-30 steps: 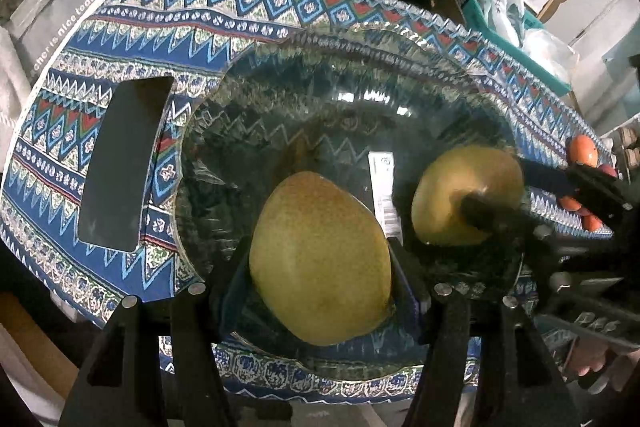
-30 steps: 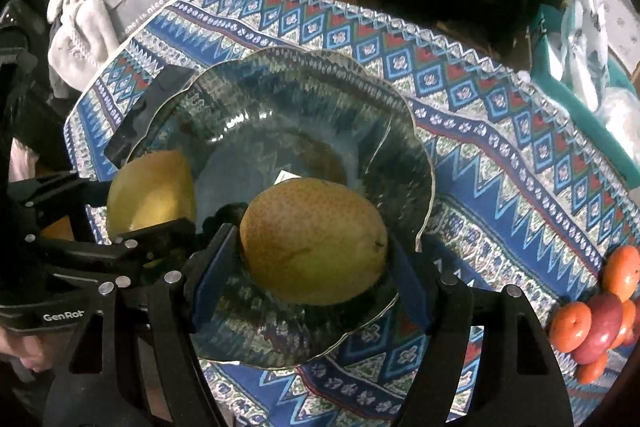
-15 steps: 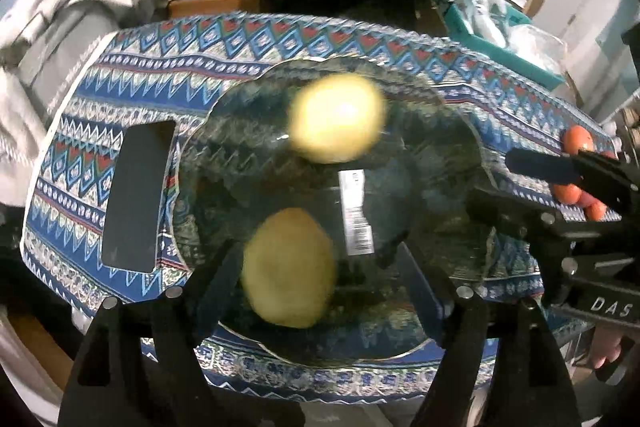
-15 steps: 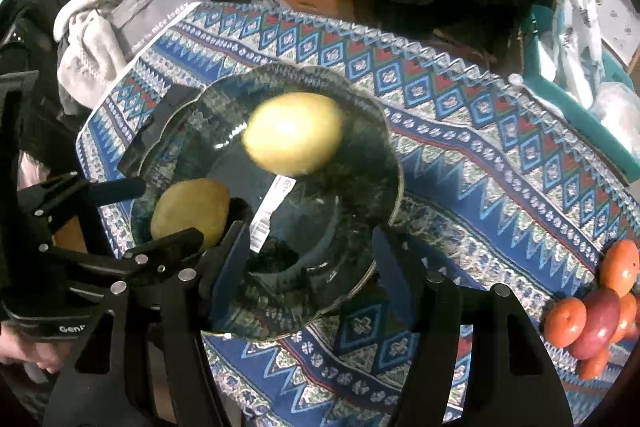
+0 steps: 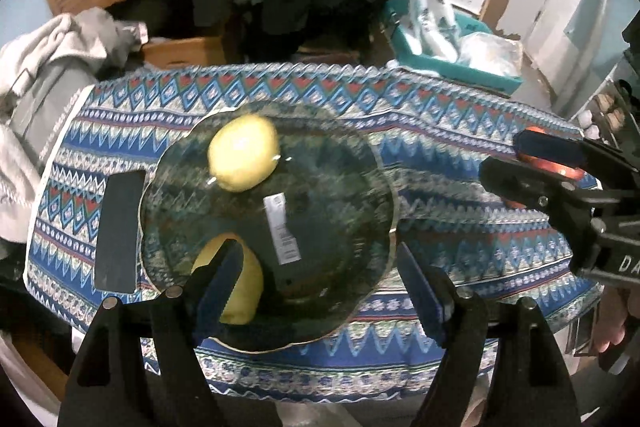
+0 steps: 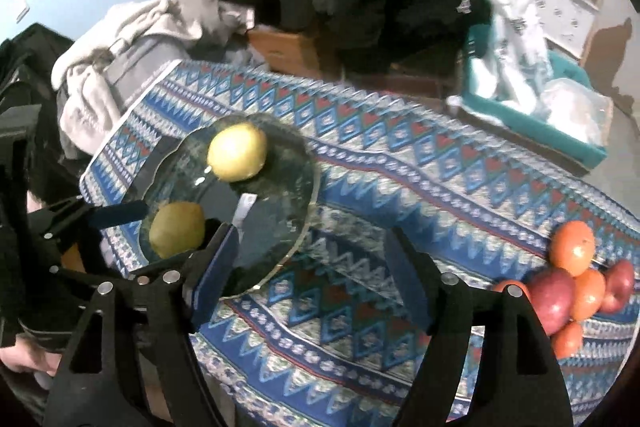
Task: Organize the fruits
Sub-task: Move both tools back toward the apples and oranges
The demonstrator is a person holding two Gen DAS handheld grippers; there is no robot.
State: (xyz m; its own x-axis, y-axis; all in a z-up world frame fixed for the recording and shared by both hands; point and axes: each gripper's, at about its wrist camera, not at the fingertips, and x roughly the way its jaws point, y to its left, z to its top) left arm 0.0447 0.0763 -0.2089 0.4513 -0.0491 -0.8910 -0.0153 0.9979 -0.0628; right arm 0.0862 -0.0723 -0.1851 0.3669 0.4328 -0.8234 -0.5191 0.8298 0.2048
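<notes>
Grippers: my left gripper (image 5: 320, 281) and right gripper (image 6: 310, 273) both stand apart and hold nothing; a second ago each was clamped on a pear.
Change: both pears now lie loose in the glass plate (image 5: 360, 163), and I have pulled back and up.
Far pear (image 6: 237, 151): near the plate's back rim.
Near pear (image 6: 177, 229): at the front-left, just beside my left finger (image 5: 218, 275).
Pile (image 6: 576, 287): oranges and apples sit well apart on the cloth (image 6: 400, 195).
Meaning: pears look sorted; I judge the pile comes next.
</notes>
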